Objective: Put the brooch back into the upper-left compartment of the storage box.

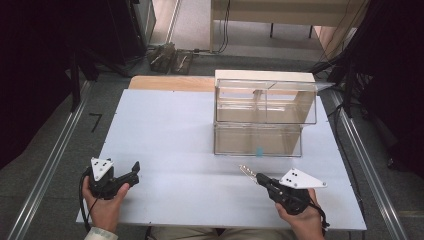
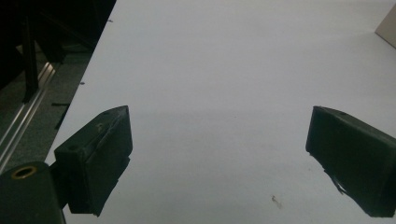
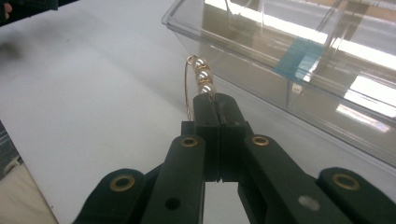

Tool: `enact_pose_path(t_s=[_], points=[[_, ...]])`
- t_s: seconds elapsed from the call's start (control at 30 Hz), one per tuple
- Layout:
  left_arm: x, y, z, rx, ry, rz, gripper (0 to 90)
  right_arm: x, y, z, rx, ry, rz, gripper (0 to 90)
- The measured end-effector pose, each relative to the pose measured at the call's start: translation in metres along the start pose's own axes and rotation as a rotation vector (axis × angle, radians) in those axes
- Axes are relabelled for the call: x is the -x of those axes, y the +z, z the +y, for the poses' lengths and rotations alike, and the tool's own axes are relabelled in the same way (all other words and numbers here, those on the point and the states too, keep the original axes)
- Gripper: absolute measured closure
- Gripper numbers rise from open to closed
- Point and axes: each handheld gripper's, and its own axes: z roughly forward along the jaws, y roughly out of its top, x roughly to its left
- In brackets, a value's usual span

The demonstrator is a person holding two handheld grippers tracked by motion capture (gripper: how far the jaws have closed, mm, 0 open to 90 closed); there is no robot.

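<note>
On the white bench (image 1: 170,130), toward its far right, stands one clear plastic box (image 1: 260,117) of two stacked tiers, the upper tier split by a central divider into two compartments. No contents can be made out in any compartment. A small blue tape tab (image 1: 259,151) marks the front wall of the lower tier; it shows in the right gripper view as a blue strip (image 3: 294,55) on the clear wall. No brand, label or legible writing appears on the box, the bench or either tool.

Right tool (image 1: 252,175): jaws together, clamped on one piece of jewellery (image 3: 200,79), a thin gold wire loop carrying three pearl-like beads separated by gold spacers. The piece projects from the jaw tips, above the bench and just in front of the box's lower tier, not touching it.

Left tool (image 1: 134,169): jaws apart, with bare bench between the two black pads (image 2: 100,154), held near the bench's near left corner.

Count: two tools, one box, one beaded piece, one tape tab.
</note>
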Motion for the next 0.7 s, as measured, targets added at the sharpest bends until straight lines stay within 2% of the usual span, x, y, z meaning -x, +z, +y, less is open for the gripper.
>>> enact_pose_path(t_s=[0.23,0.7], points=[[0.0,0.0,0.0,-0.001,0.001,0.0,6.4,0.001,-0.005,0.008,0.03,0.013,0.011,87.4],[0.0,0.0,0.0,-0.003,0.0,-0.002,6.4,0.002,-0.01,0.027,0.067,0.003,0.007,87.4]])
